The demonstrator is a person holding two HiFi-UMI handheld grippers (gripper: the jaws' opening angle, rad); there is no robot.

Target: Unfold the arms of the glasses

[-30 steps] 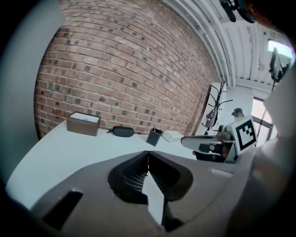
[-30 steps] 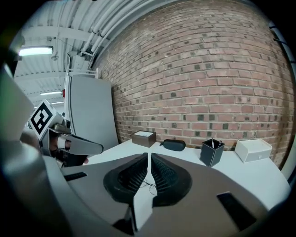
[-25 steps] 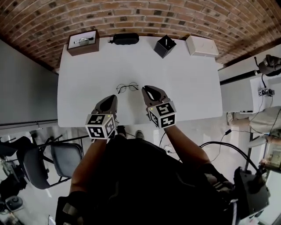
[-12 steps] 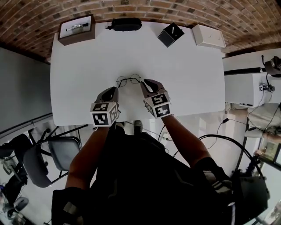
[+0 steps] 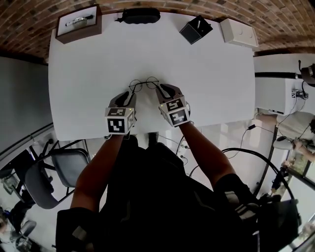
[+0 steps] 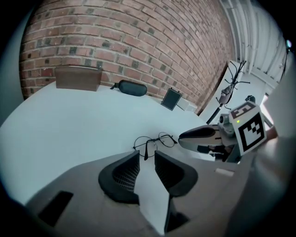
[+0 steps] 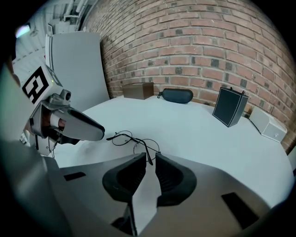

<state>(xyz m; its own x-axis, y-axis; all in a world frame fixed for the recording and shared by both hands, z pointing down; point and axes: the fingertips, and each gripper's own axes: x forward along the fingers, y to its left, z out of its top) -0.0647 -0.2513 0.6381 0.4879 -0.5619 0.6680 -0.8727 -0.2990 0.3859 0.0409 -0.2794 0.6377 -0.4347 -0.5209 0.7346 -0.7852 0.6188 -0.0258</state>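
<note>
Thin round wire glasses (image 5: 143, 83) lie on the white table (image 5: 88, 88), their arms folded in towards me. My left gripper (image 5: 130, 97) sits just short of their left side and my right gripper (image 5: 164, 89) just short of their right. In the left gripper view the jaws (image 6: 146, 153) have just been opening, and the end of one arm of the glasses (image 6: 155, 140) lies loose in the gap. The right gripper (image 7: 150, 156) has also just been opening and stands narrowly open, the other arm's tip of the glasses (image 7: 134, 139) lying in its gap.
Along the far edge by the brick wall stand a brown box (image 5: 78, 23), a black glasses case (image 5: 140, 15), a black box (image 5: 196, 29) and a white box (image 5: 238, 32). A chair (image 5: 49, 182) stands at the near left, below the table edge.
Both grippers have come down and forward until their tips meet the near side of the glasses. The glasses have stayed in place on the table.
</note>
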